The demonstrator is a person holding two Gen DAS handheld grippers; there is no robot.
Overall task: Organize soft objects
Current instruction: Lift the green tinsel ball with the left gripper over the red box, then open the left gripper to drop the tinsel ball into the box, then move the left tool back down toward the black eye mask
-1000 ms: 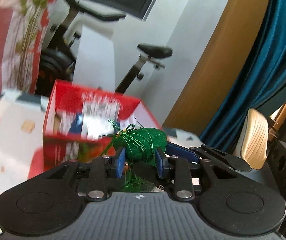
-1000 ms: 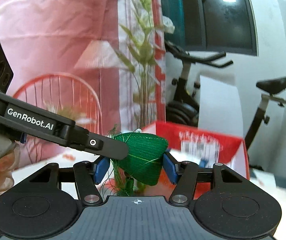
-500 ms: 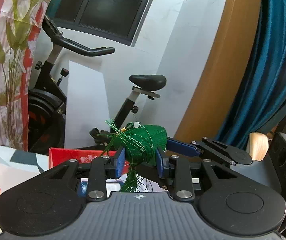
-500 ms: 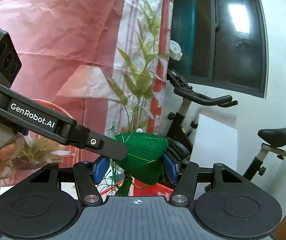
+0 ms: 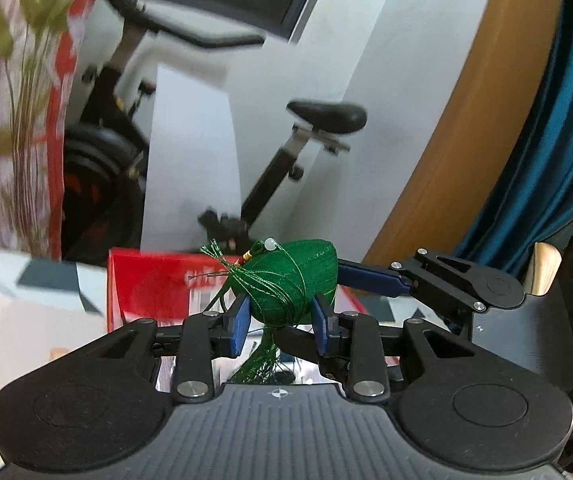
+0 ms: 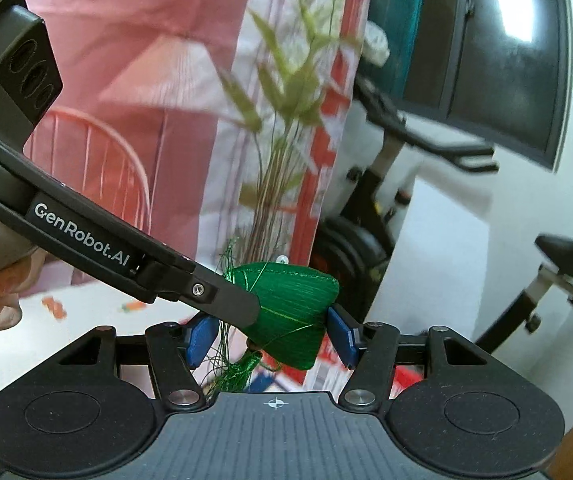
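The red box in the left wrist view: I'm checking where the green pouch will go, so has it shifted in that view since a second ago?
Yes. The red box now appears lower and further right, beneath the exercise bike's seat.

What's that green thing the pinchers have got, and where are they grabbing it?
A green thread-wrapped pouch with a tassel. The left gripper pinches its lower sides; the right gripper has it between its pads, touching on the right side.
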